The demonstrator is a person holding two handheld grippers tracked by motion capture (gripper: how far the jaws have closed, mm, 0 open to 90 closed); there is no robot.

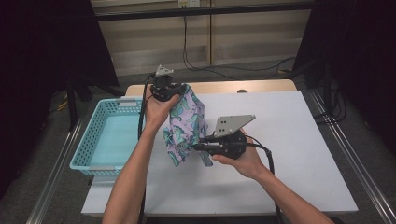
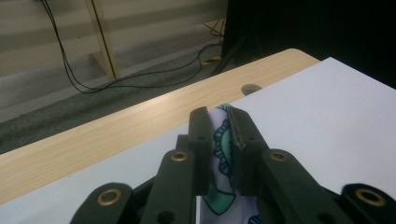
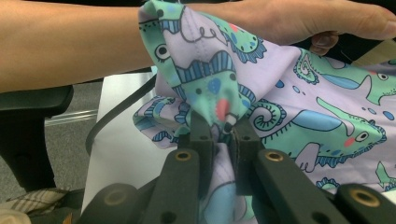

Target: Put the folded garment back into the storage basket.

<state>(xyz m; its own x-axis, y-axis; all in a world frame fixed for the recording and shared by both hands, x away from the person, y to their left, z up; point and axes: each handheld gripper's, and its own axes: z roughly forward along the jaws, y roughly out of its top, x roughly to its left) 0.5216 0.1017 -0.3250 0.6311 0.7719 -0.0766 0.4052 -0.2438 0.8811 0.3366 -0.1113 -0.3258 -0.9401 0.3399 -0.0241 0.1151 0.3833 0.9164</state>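
The person's left forearm reaches up and forward, raising the left gripper (image 1: 164, 88) above the far edge of the white surface (image 1: 289, 140), its fingers (image 2: 201, 135) clenched on the top of a lilac cloth printed with green and blue dinosaurs (image 1: 187, 123). The right gripper (image 1: 205, 145) lies lower and nearer, aimed leftward, its fingers (image 3: 201, 135) pinching the cloth's lower part. The cloth hangs between them, its long axis running from far and high down toward the person. The high view shows a light blue plastic basket (image 1: 105, 140) at the surface's left edge; the right gripper view shows the print closely and the left forearm behind it.
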